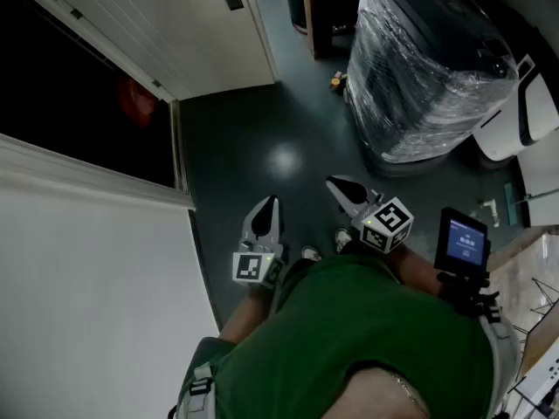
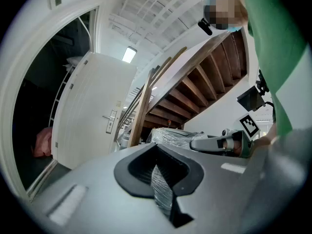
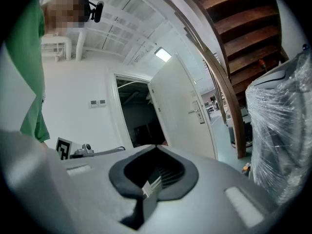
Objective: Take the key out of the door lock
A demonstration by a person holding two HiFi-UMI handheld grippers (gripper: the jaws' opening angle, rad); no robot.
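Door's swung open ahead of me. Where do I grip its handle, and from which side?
Grip the handle on its lever, near the free end away from the lock plate. The lever lies level and stands off the door, so come straight at its face, one jaw above, one below. The right tool is shut; open it first.

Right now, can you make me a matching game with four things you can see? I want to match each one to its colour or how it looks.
Things:
1. door
2. big bundle
3. shirt
4. small screen

Looks:
A. wrapped in clear plastic
B. glowing blue
C. white and standing open
D. green

Right pairs: 1-C, 2-A, 3-D, 4-B.
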